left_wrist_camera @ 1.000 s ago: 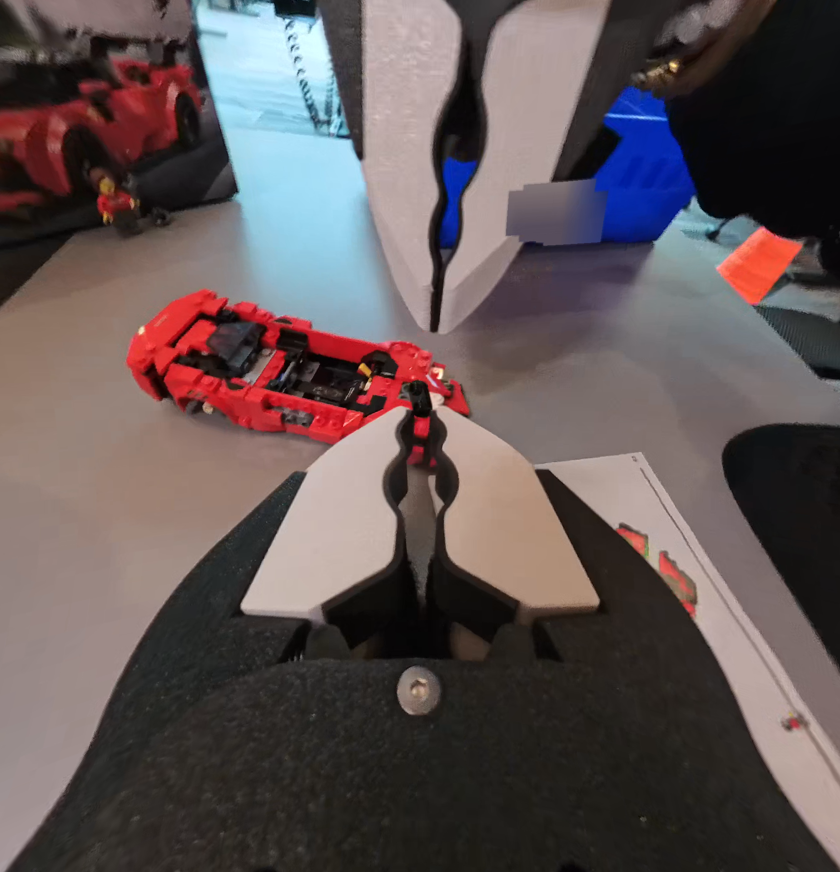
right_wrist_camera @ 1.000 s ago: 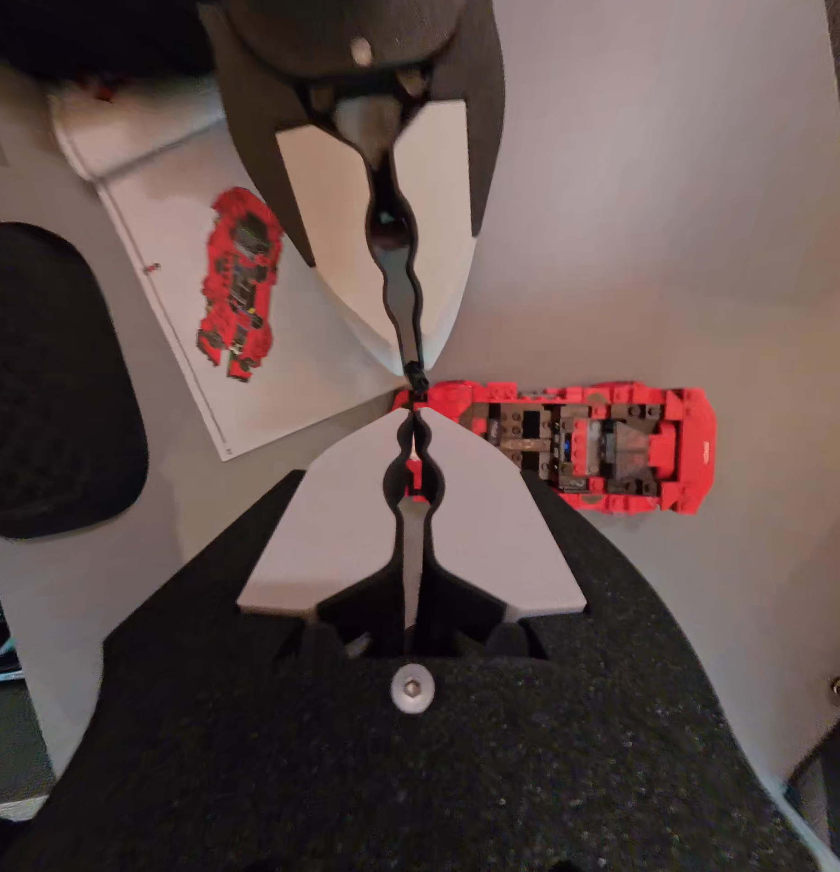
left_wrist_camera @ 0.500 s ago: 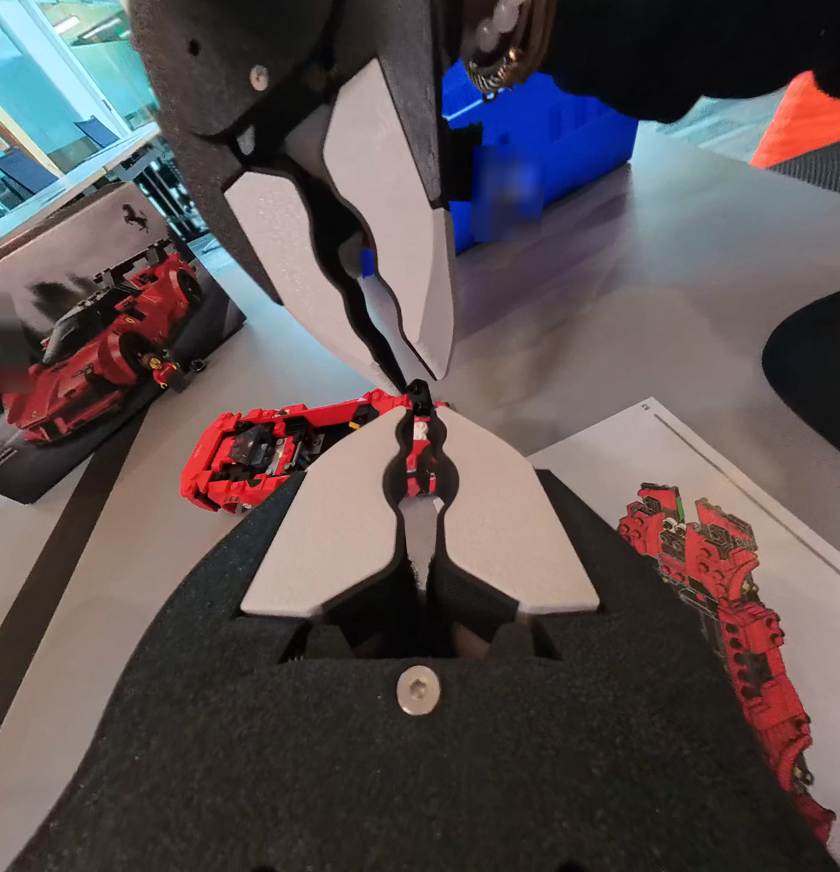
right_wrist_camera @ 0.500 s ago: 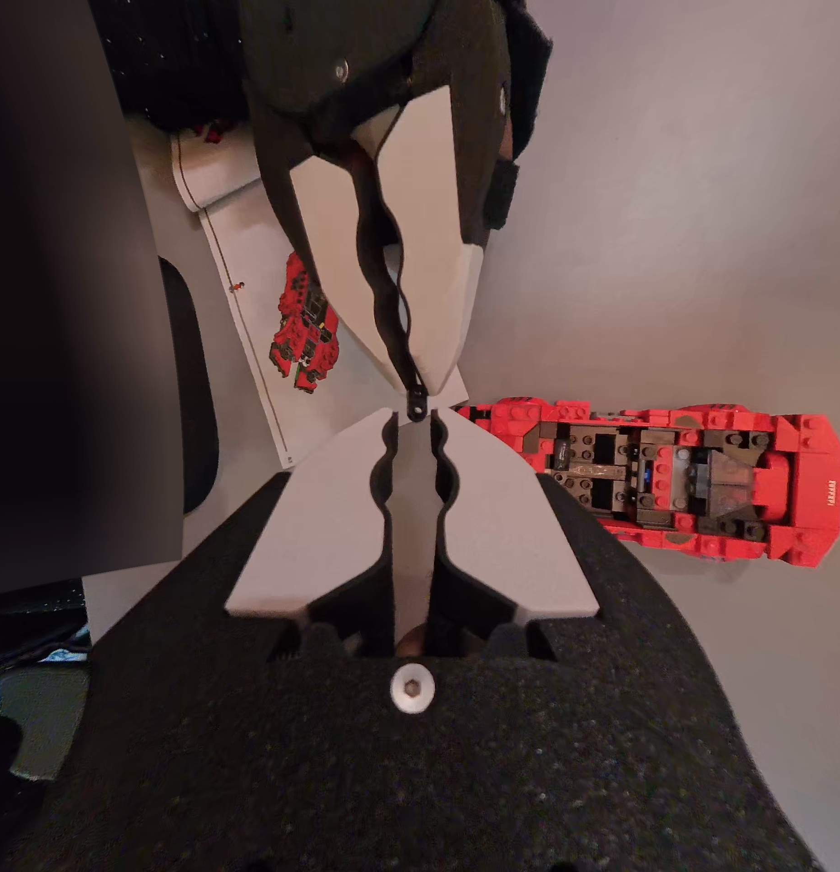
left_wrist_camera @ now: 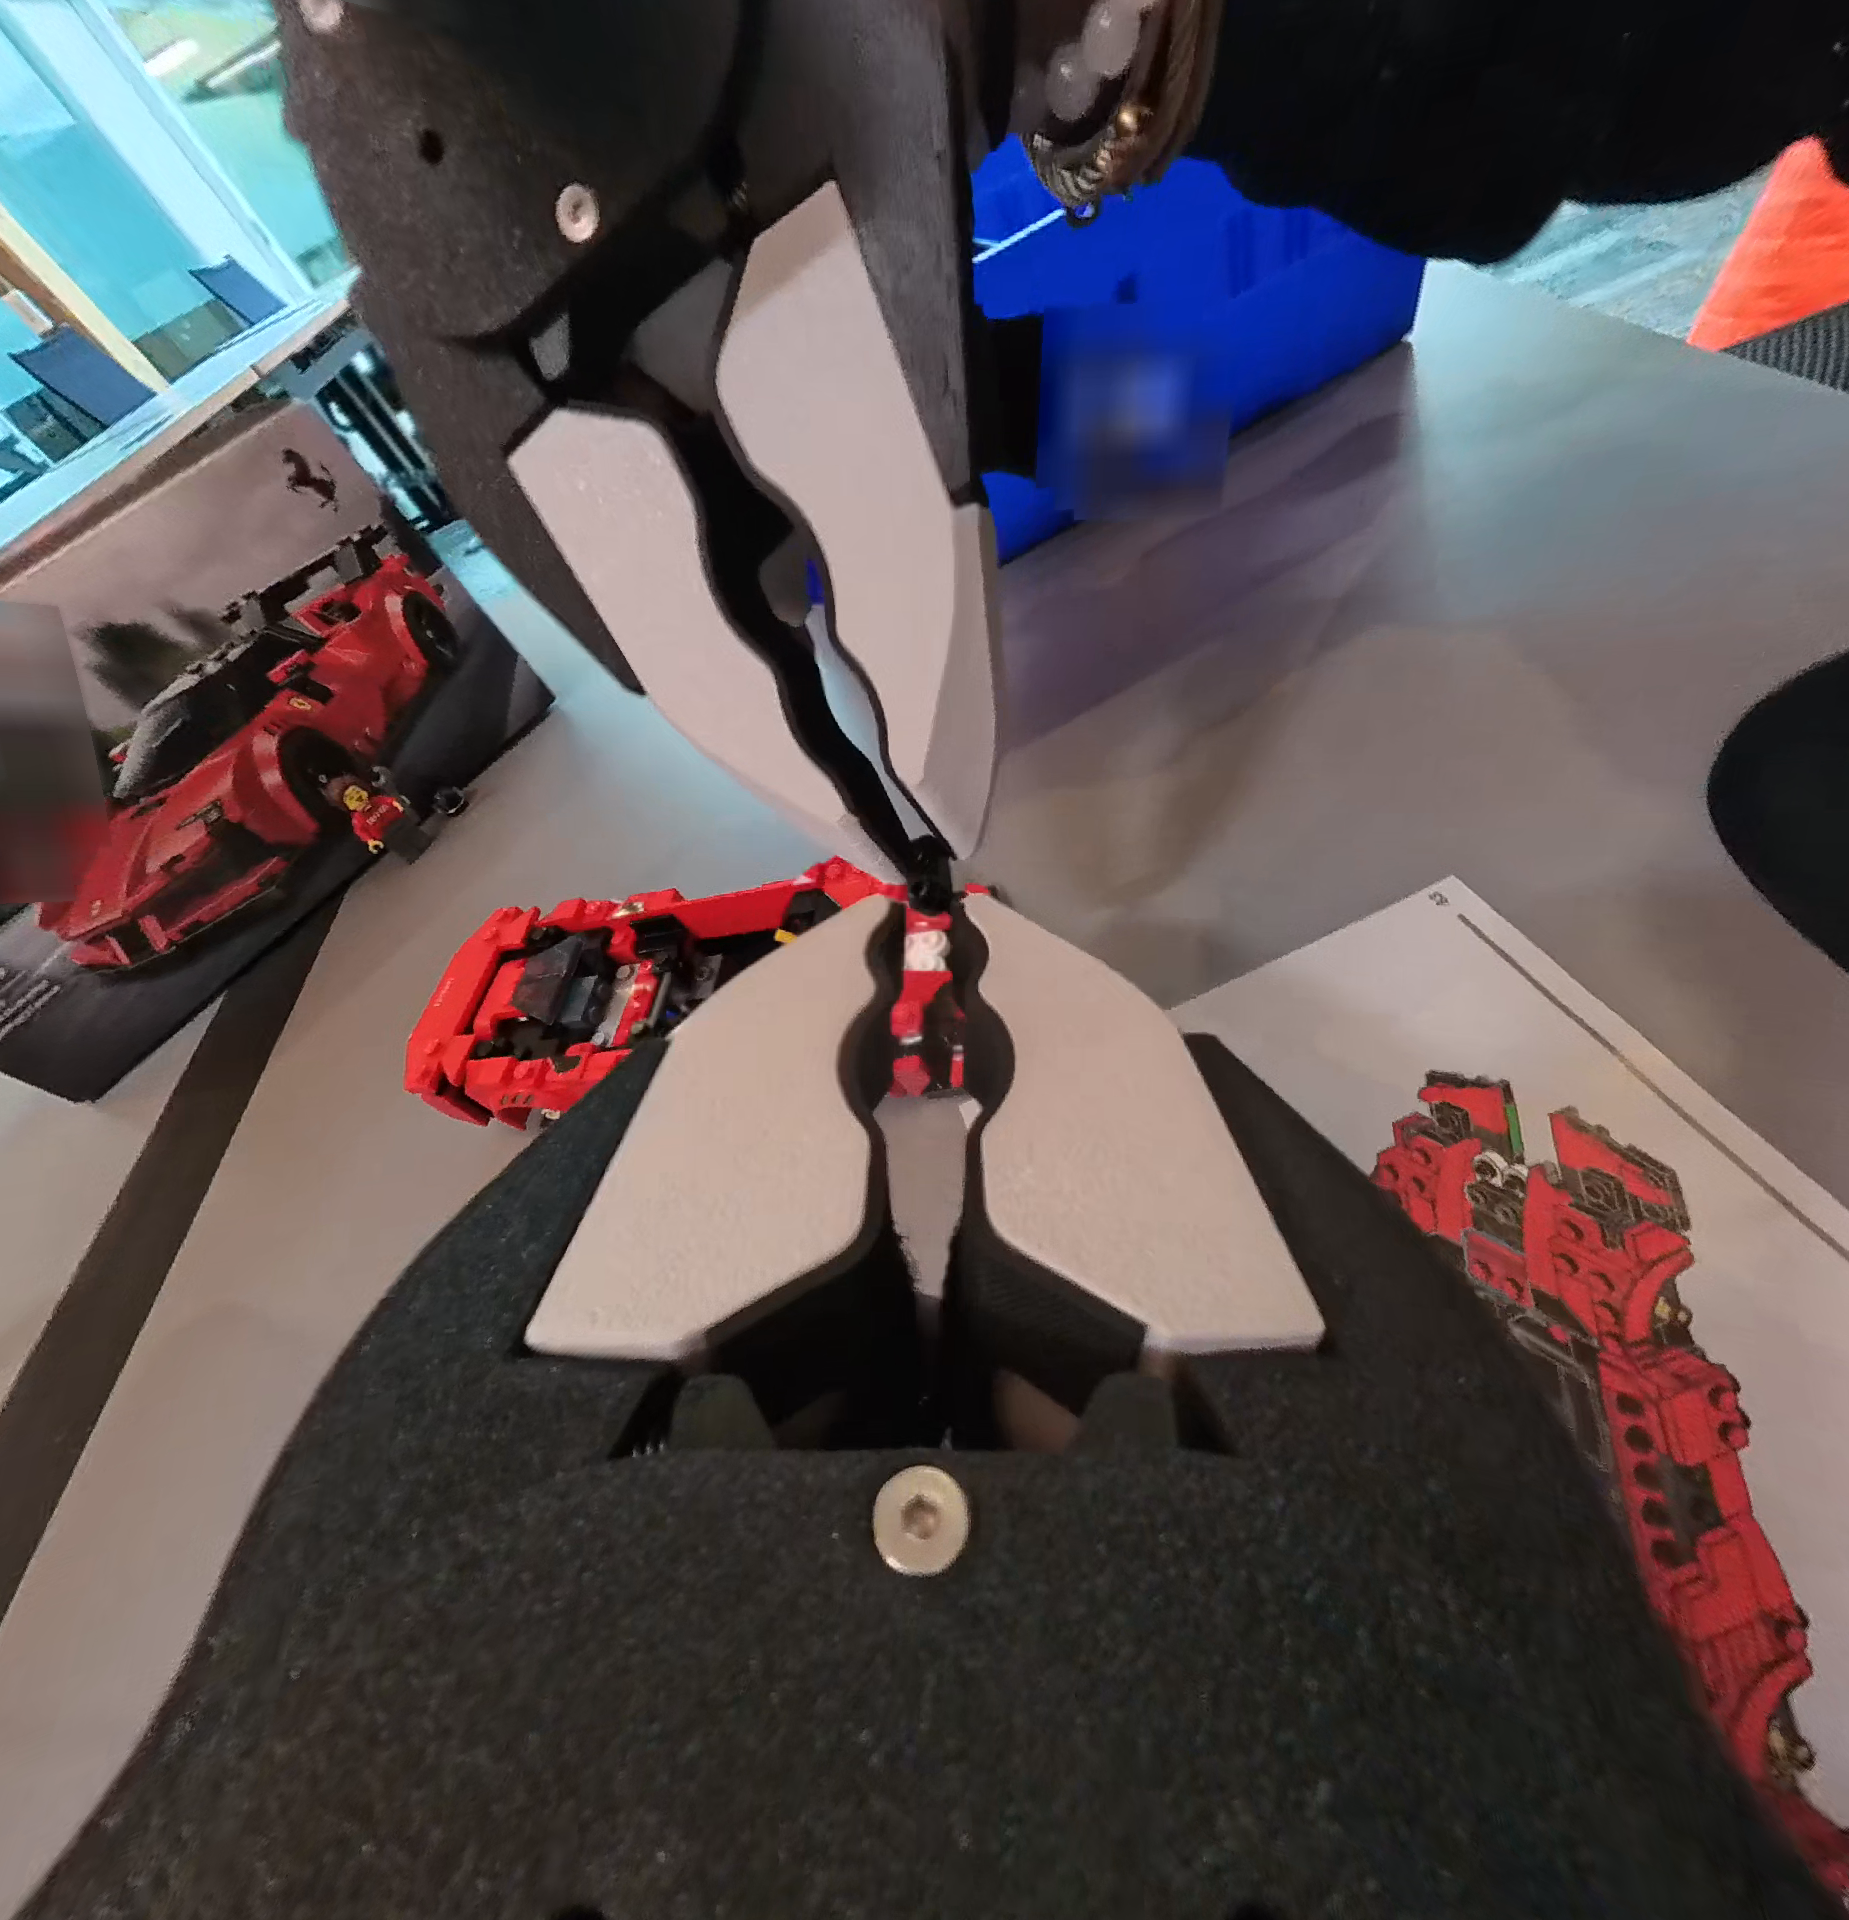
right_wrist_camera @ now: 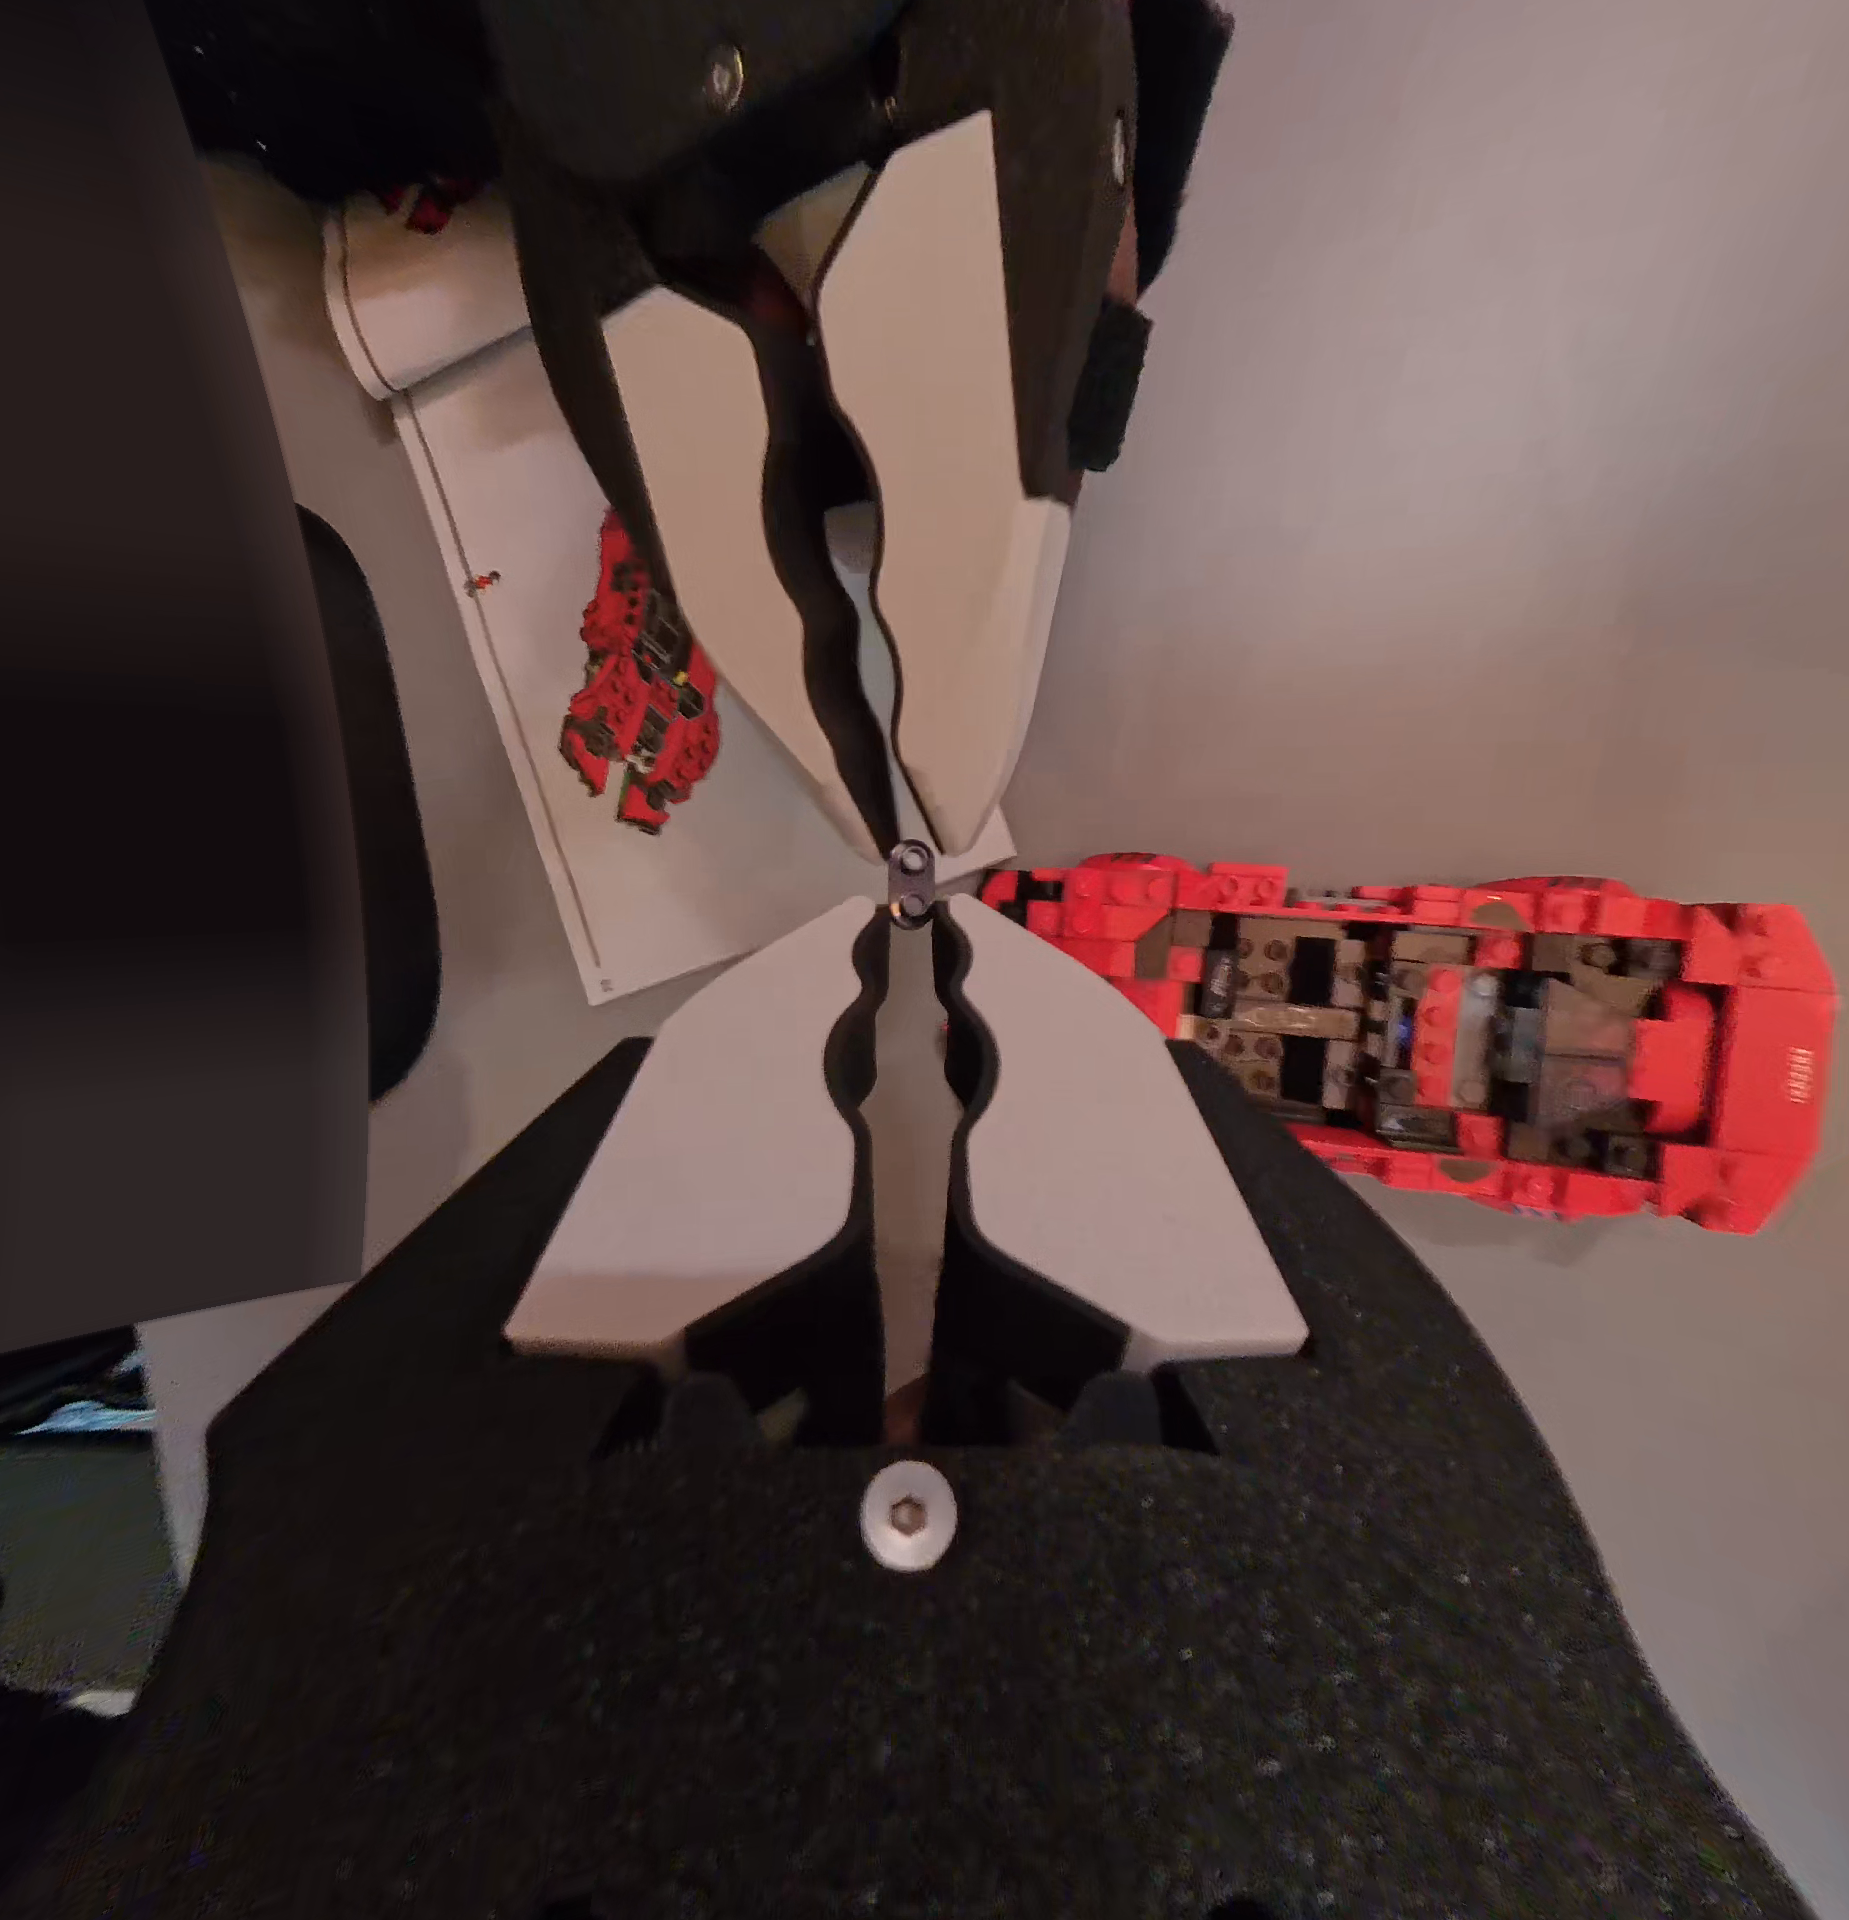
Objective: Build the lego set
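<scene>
A small black lego piece [right_wrist_camera: 912, 881] with two studs hangs in the air between both grippers' tips; it also shows in the left wrist view [left_wrist_camera: 922, 871]. My left gripper [left_wrist_camera: 925, 902] is shut on one end of it and enters the right wrist view [right_wrist_camera: 907, 844] from above. My right gripper [right_wrist_camera: 909, 912] stands tip to tip against it, its jaws narrowed onto the piece's other end, and comes down from above in the left wrist view [left_wrist_camera: 915, 836]. The part-built red lego car [right_wrist_camera: 1522, 1039] lies on the grey table below, just beyond the tips [left_wrist_camera: 546, 997].
An instruction sheet [left_wrist_camera: 1419, 1039] with a red car picture lies right of the car [right_wrist_camera: 546, 665]. The set's box [left_wrist_camera: 224, 707] stands at the left with a minifigure [left_wrist_camera: 374, 816] in front. A blue bin [left_wrist_camera: 1211, 301] stands behind. A black chair [left_wrist_camera: 1813, 810] is at the table's edge. Only a small space, under 4 cm, lies between the two pairs of fingers.
Both grippers lifted away from the car and tilted. The right gripper opened a little, came onto the black piece held by the left gripper, and narrowed on it.
</scene>
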Demonstrator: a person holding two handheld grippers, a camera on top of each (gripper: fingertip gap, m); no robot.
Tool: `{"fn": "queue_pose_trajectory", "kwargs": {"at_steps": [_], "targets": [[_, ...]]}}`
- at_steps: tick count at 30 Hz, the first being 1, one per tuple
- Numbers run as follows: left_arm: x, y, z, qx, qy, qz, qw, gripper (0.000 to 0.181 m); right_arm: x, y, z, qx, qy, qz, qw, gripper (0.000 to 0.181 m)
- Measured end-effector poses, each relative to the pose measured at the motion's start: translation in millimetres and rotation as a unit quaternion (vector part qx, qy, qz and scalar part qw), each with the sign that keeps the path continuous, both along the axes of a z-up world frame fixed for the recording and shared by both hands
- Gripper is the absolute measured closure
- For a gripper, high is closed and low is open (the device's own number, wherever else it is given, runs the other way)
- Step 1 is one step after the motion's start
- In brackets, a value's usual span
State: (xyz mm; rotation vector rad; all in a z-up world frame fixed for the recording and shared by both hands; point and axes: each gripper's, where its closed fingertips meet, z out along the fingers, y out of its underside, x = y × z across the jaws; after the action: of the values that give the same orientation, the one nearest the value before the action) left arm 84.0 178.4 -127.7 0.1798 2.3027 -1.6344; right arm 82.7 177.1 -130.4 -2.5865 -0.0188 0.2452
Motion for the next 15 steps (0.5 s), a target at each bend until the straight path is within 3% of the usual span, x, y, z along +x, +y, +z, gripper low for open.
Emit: {"fn": "queue_pose_trajectory", "kwargs": {"at_steps": [1, 6, 15], "targets": [[2, 1, 3, -0.009, 0.017, 0.006, 1.000, 0.169, 6, -2, 2, 0.003, -0.025, -0.001, 1.000, 0.173], [8, 5, 14, -0.060, 0.123, 0.012, 0.990, 0.163, 16, 1, 19, 0.046, -0.102, 0.004, 0.994, 0.173], [5, 5, 20, -0.084, 0.118, 0.003, 0.989, 0.169, 9, 8, 16, 0.063, -0.111, 0.020, 0.992, 0.173]]}}
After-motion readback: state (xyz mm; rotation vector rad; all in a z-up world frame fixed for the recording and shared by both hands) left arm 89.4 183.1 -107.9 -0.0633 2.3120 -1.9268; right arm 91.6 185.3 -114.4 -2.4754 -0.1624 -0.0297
